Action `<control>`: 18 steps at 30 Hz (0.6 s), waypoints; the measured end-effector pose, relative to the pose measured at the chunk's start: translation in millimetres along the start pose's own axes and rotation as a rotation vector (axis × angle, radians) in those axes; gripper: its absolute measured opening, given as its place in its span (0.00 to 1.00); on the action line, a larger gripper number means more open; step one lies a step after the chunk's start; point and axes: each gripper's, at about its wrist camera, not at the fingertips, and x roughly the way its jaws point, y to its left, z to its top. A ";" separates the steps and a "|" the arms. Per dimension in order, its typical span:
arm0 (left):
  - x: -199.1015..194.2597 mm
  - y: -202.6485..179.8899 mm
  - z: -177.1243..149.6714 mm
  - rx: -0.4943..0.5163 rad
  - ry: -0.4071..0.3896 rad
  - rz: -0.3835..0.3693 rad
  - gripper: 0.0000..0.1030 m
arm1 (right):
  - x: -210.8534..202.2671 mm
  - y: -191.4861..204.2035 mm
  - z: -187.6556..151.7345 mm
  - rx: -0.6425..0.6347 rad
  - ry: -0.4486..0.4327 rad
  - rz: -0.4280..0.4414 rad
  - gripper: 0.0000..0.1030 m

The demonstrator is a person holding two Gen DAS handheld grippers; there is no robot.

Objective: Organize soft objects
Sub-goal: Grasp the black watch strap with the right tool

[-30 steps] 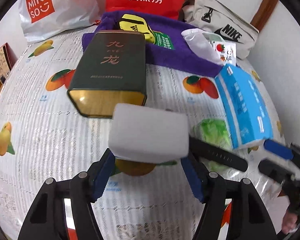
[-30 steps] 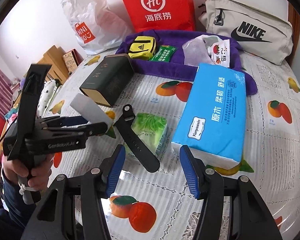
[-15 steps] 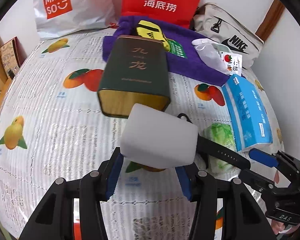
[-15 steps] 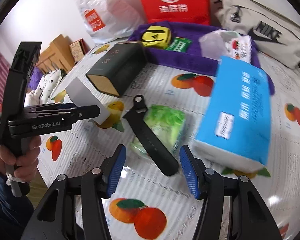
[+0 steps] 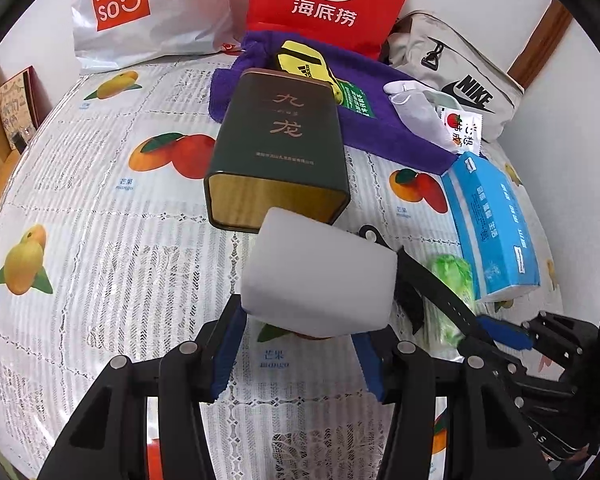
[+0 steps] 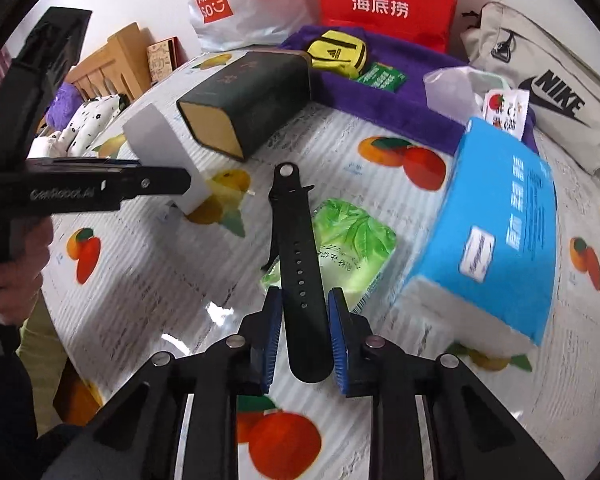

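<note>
**Sponge in one gripper, watch strap in the other**

Left wrist view first: the left gripper (image 5: 300, 344) sits bottom centre with its blue pads squeezed against the sides of a white sponge block (image 5: 320, 276), which is lifted clear of the fruit-print tablecloth (image 5: 100, 240). Right above the sponge lies a dark green tin (image 5: 278, 148) on its side. Over at the lower right edge you can see the right gripper (image 5: 488, 334) pinching the end of a black watch strap (image 5: 436, 288), which runs across a green tissue pack (image 5: 452, 276). A blue tissue pack (image 5: 490, 220) sits to the right of that.

Right wrist view: the right gripper (image 6: 304, 340), bottom centre, has just been closing, and its pads now press both edges of the strap (image 6: 296, 248). The strap stretches up the middle of the frame over the green pack (image 6: 352, 248). On the left, a hand (image 6: 16, 276) holds the left gripper (image 6: 188, 180) with the sponge (image 6: 160, 140) sticking out of it, near the tin (image 6: 248, 100).
</note>
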 end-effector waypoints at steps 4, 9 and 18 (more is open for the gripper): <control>-1.1 -0.6 -2.5 0.000 -0.001 -0.008 0.49 | -10.1 -1.2 -13.2 0.015 0.006 0.035 0.22; 0.6 -5.9 -3.4 0.011 0.008 -0.010 0.49 | -7.3 -1.1 -18.6 0.014 0.024 0.030 0.23; -1.4 -13.0 -3.0 0.032 0.008 -0.012 0.50 | -20.5 -2.6 -16.3 -0.004 -0.026 0.031 0.21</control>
